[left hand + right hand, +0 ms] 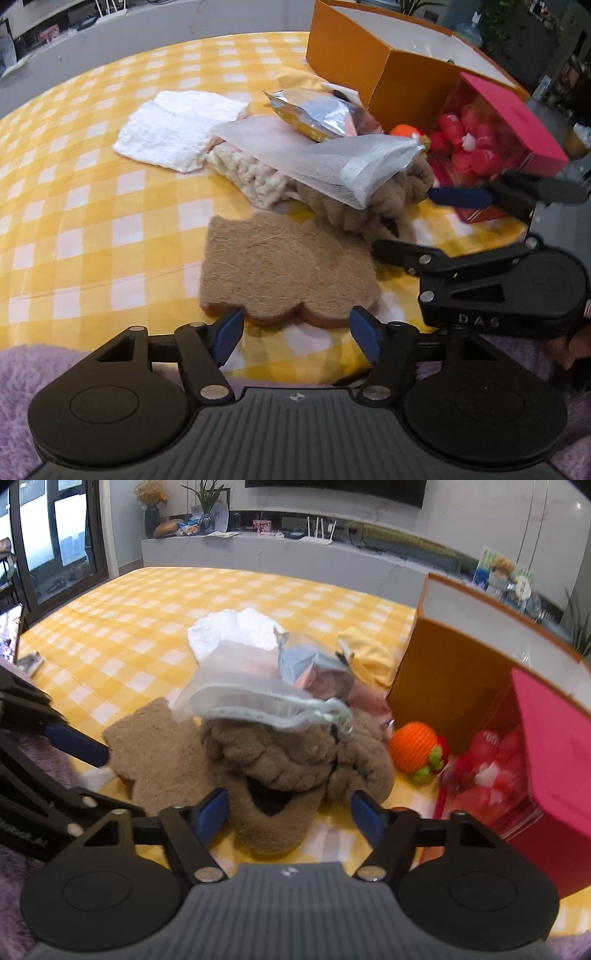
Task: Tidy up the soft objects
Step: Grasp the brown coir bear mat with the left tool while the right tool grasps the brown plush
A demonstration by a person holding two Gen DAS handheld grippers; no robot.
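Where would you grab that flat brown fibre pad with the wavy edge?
Probably at the near scalloped edge of the flat brown fibre pad, coming from the near side where the left gripper already straddles it, open. It lies flat on the yellow checked cloth, and that edge is uncovered.

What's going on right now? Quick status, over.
Both tongs open: left at the brown fibre pad's edge, right straddling the brown slipper. Nothing gripped. Mesh bag draped over the slipper pile.
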